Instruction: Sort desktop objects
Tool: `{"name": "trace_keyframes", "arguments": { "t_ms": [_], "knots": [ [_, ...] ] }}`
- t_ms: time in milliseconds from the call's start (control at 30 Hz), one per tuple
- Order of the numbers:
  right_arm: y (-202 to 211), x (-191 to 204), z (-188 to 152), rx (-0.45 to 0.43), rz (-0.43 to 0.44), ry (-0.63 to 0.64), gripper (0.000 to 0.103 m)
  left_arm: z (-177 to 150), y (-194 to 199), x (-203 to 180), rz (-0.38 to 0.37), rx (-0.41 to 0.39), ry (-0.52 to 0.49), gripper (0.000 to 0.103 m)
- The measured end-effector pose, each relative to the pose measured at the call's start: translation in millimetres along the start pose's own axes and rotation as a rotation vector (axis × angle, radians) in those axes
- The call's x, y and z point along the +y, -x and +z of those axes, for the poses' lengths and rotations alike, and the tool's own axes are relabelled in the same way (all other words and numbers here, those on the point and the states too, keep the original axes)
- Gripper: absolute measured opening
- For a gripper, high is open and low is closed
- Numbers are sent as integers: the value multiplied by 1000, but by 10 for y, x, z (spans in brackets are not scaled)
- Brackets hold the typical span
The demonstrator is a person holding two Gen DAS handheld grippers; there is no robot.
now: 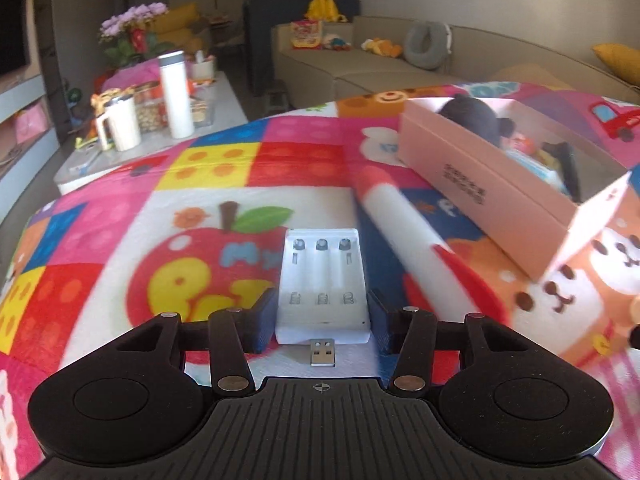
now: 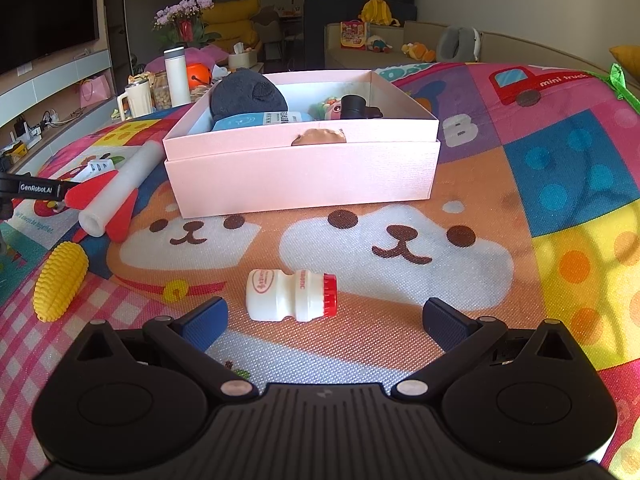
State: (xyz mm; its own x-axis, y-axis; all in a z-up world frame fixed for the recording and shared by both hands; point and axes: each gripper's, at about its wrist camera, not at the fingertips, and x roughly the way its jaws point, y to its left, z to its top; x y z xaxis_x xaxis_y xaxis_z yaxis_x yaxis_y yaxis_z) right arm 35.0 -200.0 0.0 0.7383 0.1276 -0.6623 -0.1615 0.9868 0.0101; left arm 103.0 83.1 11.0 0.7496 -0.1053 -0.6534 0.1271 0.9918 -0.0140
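My left gripper [image 1: 322, 314] is shut on a white USB battery charger [image 1: 322, 284], its blue pads against both sides, just over the mat. A white and red foam rocket [image 1: 412, 236] lies to its right, beside the pink box [image 1: 480, 196]. My right gripper [image 2: 324, 320] is open and empty, low over the mat, with a small white yogurt bottle with a red cap [image 2: 292, 296] lying on its side between and just ahead of its fingers. The pink box [image 2: 300, 176] holds a dark plush, a black item and other toys. A yellow toy corn [image 2: 60, 280] lies at the left.
A colourful play mat [image 2: 560, 184] covers the surface. The rocket [image 2: 116, 192] lies left of the box in the right wrist view, with the left gripper's arm [image 2: 32, 190] at the far left. A low table with a white flask [image 1: 176, 96] and cups stands beyond; a sofa behind.
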Motion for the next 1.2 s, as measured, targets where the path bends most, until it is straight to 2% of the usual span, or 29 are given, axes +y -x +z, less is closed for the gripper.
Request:
{"name": "trace_keyframes", "arguments": {
  "t_ms": [67,167,200,267,333,400,600,767,833,933,1000,1100,1200],
  "knots": [
    [0,2,0,0,0,0,103,-51,73,-128,-67,9,9,53],
    [-2,2,3,2,2,-2,103,-150,196,-313,-147,13,5,59],
    [-7,4,6,5,2,-1,103,-176,242,-348,-150,6,7,60],
    [-10,4,10,8,3,-1,103,-220,349,-384,-120,-24,15,80],
    [-13,1,9,8,5,3,103,-262,484,-409,-66,-65,15,90],
    [-11,-6,3,6,9,5,103,-282,582,-398,-64,-69,23,94],
    [-2,-3,-4,1,11,9,103,-450,749,-532,-152,-16,26,95],
    [3,-5,-7,0,16,7,103,-566,658,-762,-205,18,14,95],
    [25,-42,-4,4,24,-2,103,-574,640,-878,-235,18,-20,94],
    [52,-176,-11,-5,-14,-56,103,-538,613,-1016,-311,27,-73,94],
    [63,-309,-13,-18,-39,-121,103,-509,590,-1116,-335,28,-101,94],
    [64,-402,-15,-26,-57,-173,103,-499,574,-1213,-345,34,-131,94],
    [45,-334,-38,-27,-85,-135,103,-520,579,-1222,-272,34,-167,95]
  ]
}}
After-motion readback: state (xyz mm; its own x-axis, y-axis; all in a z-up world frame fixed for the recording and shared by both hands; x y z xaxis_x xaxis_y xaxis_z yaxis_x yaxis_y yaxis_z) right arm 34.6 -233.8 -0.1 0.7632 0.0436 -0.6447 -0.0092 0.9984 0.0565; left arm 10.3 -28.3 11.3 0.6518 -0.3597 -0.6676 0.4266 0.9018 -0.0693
